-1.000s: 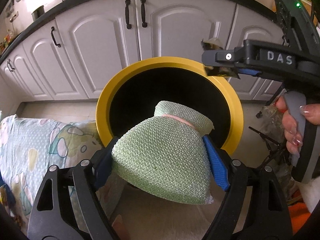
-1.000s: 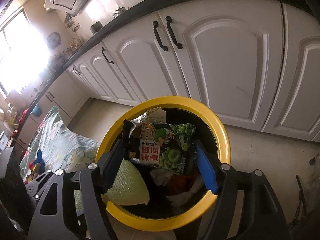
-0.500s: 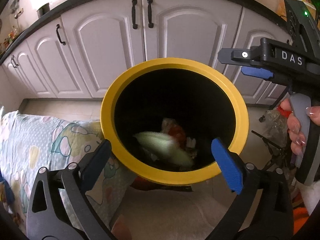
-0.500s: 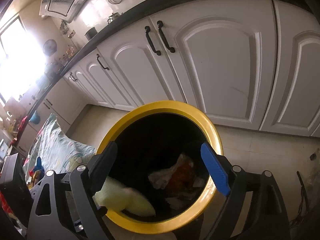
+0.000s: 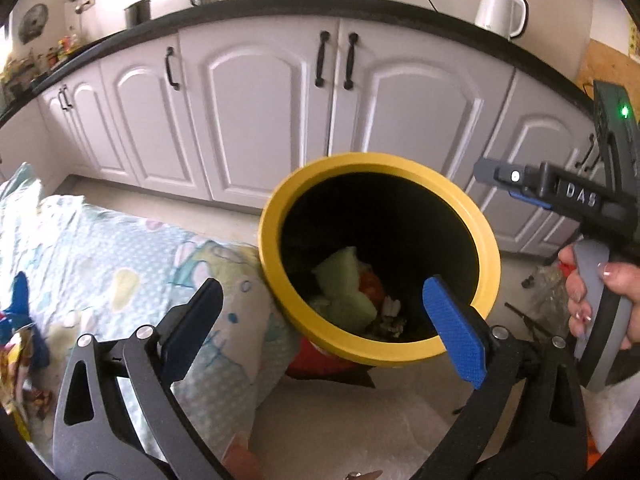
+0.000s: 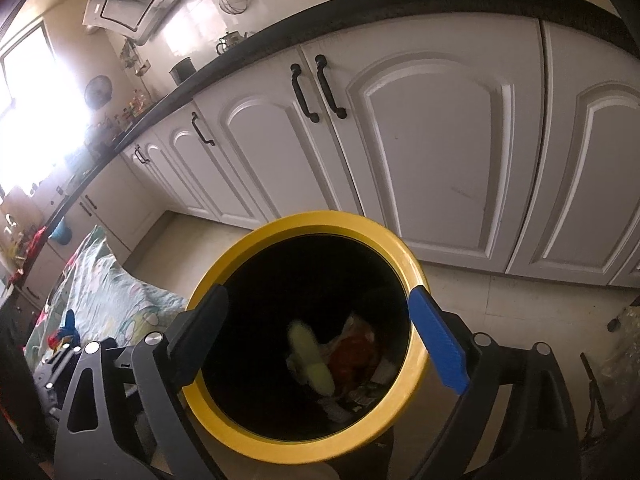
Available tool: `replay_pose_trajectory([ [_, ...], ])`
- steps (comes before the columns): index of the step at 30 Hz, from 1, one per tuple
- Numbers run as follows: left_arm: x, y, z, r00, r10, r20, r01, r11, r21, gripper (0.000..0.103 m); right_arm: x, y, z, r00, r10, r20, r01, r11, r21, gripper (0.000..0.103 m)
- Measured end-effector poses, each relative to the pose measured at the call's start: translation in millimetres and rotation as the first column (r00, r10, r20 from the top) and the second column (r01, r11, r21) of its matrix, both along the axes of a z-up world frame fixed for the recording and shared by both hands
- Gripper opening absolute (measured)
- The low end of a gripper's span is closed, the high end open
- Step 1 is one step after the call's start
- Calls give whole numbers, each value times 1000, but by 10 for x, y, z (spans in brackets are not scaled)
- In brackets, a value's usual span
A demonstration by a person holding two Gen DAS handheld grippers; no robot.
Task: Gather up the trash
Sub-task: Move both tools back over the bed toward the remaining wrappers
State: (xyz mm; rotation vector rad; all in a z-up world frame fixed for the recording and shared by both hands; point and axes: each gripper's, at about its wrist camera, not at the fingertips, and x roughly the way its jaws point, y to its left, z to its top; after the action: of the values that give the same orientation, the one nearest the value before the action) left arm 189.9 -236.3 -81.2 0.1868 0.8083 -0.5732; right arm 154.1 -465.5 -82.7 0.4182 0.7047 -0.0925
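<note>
Gaping wide with nothing between its blue pads, the left hand-held gripper point(image 5: 324, 334) hangs over the near rim of the round black bin with a yellow rim point(image 5: 280, 216). At the bin's bottom the pale green mesh sponge point(image 5: 344, 280) lies left of red and white wrappers point(image 5: 372, 286). The right hand-held gripper point(image 6: 318, 336), jaws opening and empty, hovers above the bin mouth. A patterned light-blue cloth point(image 5: 100, 248) lies left of the bin; white cabinet doors point(image 5: 256, 112) stand far behind.

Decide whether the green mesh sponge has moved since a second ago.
Yes. The green mesh sponge dropped from between the left gripper's jaws to the bottom of the yellow-rimmed bin.
</note>
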Motion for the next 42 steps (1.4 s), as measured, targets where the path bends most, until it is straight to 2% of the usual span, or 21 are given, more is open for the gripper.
replay_pose_trajectory([
  [22,-93,504,323,987,143,75,-137,988,-75,92,-121,464,319,992,112,57,-109,992,-62,90],
  [32,-164,828,484,967,223,121,-211,972,-107,92,-171,783,461,980,184,81,-177,980,-94,90],
  [42,-249,1209,635,935,310,173,-292,948,-125,92,-204,1098,500,964,254,81,-245,963,-110,92],
])
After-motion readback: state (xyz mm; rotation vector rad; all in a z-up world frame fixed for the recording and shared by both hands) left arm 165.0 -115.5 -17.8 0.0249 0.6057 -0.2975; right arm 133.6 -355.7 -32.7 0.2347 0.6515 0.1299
